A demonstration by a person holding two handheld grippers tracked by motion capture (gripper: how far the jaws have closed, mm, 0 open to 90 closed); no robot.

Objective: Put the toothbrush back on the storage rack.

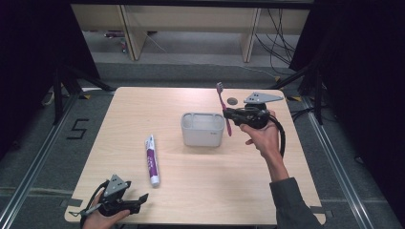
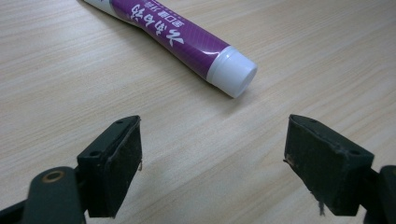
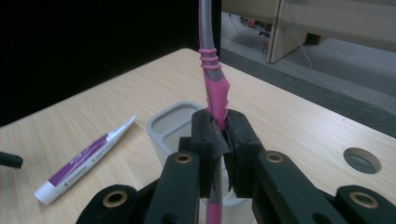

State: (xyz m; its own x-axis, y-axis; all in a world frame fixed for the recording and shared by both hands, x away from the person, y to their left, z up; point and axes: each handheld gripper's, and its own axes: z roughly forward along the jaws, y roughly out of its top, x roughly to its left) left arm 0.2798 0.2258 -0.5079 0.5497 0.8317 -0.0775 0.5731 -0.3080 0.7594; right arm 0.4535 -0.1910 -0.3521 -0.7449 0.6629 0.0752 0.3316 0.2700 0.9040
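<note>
A pink and grey toothbrush (image 1: 223, 107) stands upright in my right gripper (image 1: 229, 114), bristles up, just right of a white two-part holder cup (image 1: 202, 129). In the right gripper view the jaws pinch the toothbrush (image 3: 215, 95) handle above the cup (image 3: 173, 127). A purple and white toothpaste tube (image 1: 151, 159) lies on the table, cap toward the near edge. My left gripper (image 1: 142, 199) rests near the front left corner, open, pointing at the tube. In the left gripper view the toothpaste tube (image 2: 187, 42) cap lies just beyond the wide-apart pads (image 2: 119, 163).
The wooden table (image 1: 200, 191) has a round cable hole (image 1: 232, 101) behind the right gripper. Black curtains stand at both sides, and shelving with cables beyond the far edge. A taped mark lies on the floor at left.
</note>
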